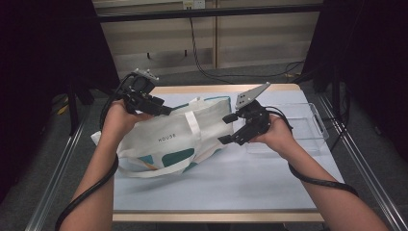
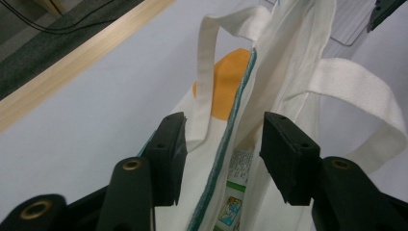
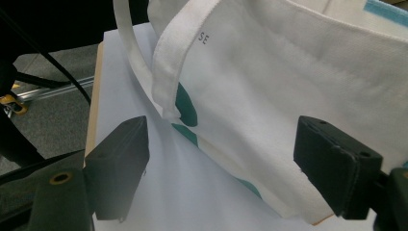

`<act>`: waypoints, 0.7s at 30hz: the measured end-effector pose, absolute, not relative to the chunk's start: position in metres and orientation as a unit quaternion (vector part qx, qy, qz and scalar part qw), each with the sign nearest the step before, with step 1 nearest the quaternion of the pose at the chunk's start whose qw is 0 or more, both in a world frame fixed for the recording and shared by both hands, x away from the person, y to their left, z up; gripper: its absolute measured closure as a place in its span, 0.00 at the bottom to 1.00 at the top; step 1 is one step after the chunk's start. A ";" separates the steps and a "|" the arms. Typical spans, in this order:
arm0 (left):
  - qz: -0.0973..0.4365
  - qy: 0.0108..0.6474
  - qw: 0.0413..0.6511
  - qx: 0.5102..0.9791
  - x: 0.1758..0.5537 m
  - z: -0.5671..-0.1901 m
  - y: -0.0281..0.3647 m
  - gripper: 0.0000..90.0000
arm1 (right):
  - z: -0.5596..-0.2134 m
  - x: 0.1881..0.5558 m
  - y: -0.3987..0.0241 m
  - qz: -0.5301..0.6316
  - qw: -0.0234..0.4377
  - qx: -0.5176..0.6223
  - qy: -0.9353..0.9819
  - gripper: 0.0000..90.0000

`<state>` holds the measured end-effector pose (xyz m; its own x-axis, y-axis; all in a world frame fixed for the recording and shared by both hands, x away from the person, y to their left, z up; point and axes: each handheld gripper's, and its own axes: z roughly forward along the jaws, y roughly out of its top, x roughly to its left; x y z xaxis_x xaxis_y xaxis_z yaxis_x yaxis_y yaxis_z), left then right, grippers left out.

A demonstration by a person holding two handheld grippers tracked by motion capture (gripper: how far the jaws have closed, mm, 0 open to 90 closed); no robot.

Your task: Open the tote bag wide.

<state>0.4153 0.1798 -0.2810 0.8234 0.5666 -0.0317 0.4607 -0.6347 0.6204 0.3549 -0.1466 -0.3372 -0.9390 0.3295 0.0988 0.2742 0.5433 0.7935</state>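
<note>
The left gripper [image 2: 219,144] is straddling the tote bag [image 1: 173,137] rim with spread fingers, while the right gripper [image 3: 221,168], fingers wide, is facing its side.

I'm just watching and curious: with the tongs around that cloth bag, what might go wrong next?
1. The left tongs straddle the bag rim with a strap between the pads; they might pinch the strap or both layers instead of one.
2. The right tongs stand open, gripping nothing, so the limp bag could slide when pulled.
3. The clear tray nearby could get knocked.
</note>
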 end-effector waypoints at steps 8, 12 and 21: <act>0.074 0.271 0.308 0.909 0.416 -0.287 0.176 0.74 | -0.335 0.356 -0.144 0.447 0.032 0.169 0.878 0.22; 0.060 0.291 0.324 0.898 0.414 -0.291 0.169 0.83 | -0.333 0.356 -0.142 0.449 0.033 0.167 0.877 0.22; 0.049 0.249 0.303 0.918 0.412 -0.291 0.164 0.97 | -0.330 0.355 -0.140 0.449 0.036 0.165 0.877 0.22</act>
